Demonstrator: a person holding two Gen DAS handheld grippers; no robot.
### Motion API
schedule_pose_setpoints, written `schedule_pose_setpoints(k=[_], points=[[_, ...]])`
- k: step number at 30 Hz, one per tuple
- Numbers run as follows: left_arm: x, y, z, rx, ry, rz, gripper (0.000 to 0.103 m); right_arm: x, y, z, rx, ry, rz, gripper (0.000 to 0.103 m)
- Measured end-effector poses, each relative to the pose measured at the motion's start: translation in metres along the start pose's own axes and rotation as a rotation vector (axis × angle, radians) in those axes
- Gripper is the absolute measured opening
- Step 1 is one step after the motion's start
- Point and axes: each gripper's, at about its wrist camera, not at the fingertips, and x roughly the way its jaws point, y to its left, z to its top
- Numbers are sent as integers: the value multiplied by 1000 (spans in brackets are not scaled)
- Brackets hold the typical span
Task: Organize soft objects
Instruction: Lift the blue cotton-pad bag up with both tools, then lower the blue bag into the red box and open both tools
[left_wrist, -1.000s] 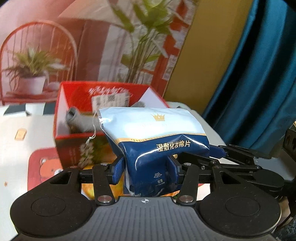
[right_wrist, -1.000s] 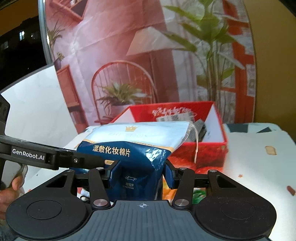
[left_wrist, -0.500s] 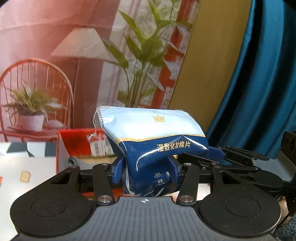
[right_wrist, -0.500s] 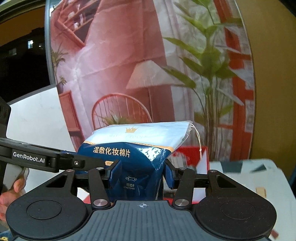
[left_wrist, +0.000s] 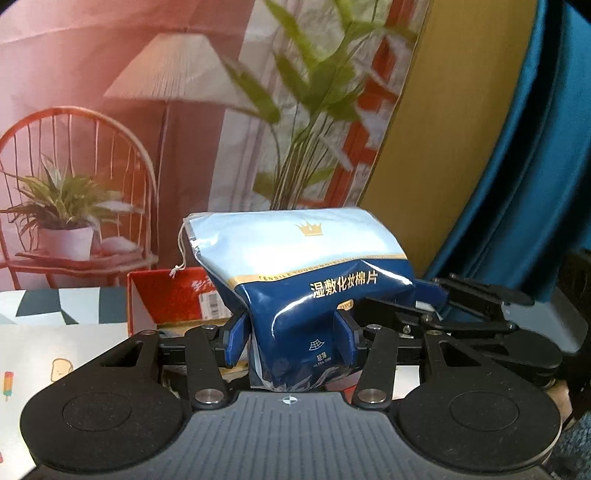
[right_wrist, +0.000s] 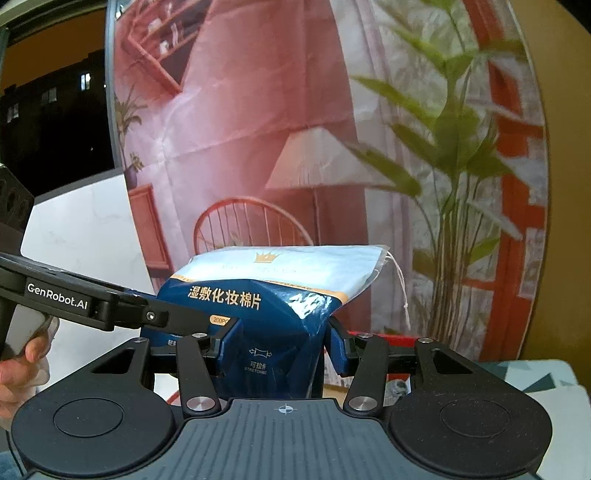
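Squeezing one blue-and-white bag of cotton pads (left_wrist: 314, 273) from both ends, the left gripper (left_wrist: 291, 332) and right gripper (right_wrist: 282, 345) hold it mid-frame above the red box (left_wrist: 166, 299).

From my left wrist feed, the cotton-pad bag (left_wrist: 314, 280) hides most of the red box (left_wrist: 166, 299), so I can't see its contents. On the right feed, only the box's rim (right_wrist: 388, 336) shows. The backdrop plant (right_wrist: 450, 147) is blurred.
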Motion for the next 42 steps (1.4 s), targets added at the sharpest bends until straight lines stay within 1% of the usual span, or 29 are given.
schedule_pose_setpoints(k=[3, 6, 8, 13, 16, 19, 22, 24, 29, 35, 39, 42], points=[[5, 3, -3, 3, 6, 29, 52, 14, -6, 0, -5, 22, 19, 46], [12, 9, -10, -24, 23, 32, 52, 25, -9, -5, 10, 34, 36, 46], [17, 13, -11, -8, 34, 36, 52, 32, -9, -8, 29, 49, 34, 46], [34, 29, -9, -21, 49, 5, 51, 45, -7, -15, 17, 77, -5, 46], [50, 40, -6, -30, 62, -11, 51, 57, -12, -14, 25, 99, -34, 46], [73, 50, -5, -54, 82, -10, 51, 75, -17, -14, 19, 136, -62, 46], [97, 59, -10, -86, 126, -1, 51, 98, -25, -18, 22, 201, -80, 46], [114, 64, -15, -94, 172, 9, 51, 115, -31, -24, 26, 252, -89, 46], [144, 71, -27, -77, 284, 23, 51, 145, -42, -45, 83, 363, -105, 45], [160, 74, -40, -65, 373, 24, 51, 161, -49, -68, 174, 487, -119, 43], [167, 72, -46, -58, 407, 30, 50, 165, -53, -76, 228, 540, -133, 43], [173, 69, -51, -48, 447, 35, 49, 170, -54, -81, 246, 577, -155, 42]])
